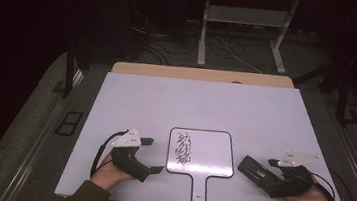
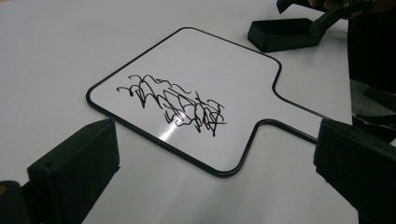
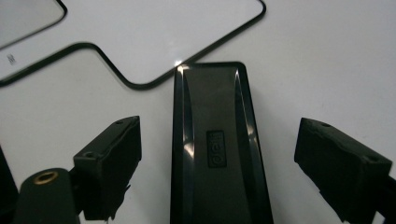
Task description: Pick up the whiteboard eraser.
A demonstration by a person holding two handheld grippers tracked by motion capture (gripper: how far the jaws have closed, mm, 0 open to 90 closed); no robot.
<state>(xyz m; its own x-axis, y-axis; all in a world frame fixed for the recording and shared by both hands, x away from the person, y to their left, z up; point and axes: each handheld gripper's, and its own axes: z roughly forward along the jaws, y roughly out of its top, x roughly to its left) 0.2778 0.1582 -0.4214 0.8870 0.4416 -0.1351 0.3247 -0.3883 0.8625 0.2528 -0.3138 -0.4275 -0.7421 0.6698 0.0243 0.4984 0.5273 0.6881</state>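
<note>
**Eraser lined up, scribble not yet wiped**

A white bench [image 1: 141, 101] carries a paddle-shaped whiteboard [image 1: 211, 149] at its near middle, handle pointing toward the person, its face marked with a dense black scribble [image 1: 182, 148]. By the look of it, the job is to wipe that scribble away, and none of the wiping is done: the ink is whole and unsmeared in the left gripper view [image 2: 175, 102].

Just right of the whiteboard, flat on the bench and apart from the board's rim, lies a black eraser [image 1: 255, 172]. The right gripper [image 1: 271, 179] has it framed: in the right gripper view the eraser [image 3: 217, 149] runs up between the two fingers [image 3: 109, 163], which stand released on either side with bench showing in the gaps. The pick-up, then, is only about to happen; lifting, carrying over and rubbing are all left.

Left of the whiteboard the left gripper [image 1: 153, 154] rests on the bench, fingers [image 2: 74, 168] spread wide and grasping nothing, aimed at the board's near corner, perhaps ready to steady it.

Nothing lies between eraser and scribble. Beyond the whiteboard the bench ends at a wooden edge [image 1: 199, 74], with cables [image 1: 172, 44] on the dark floor farther back.
</note>
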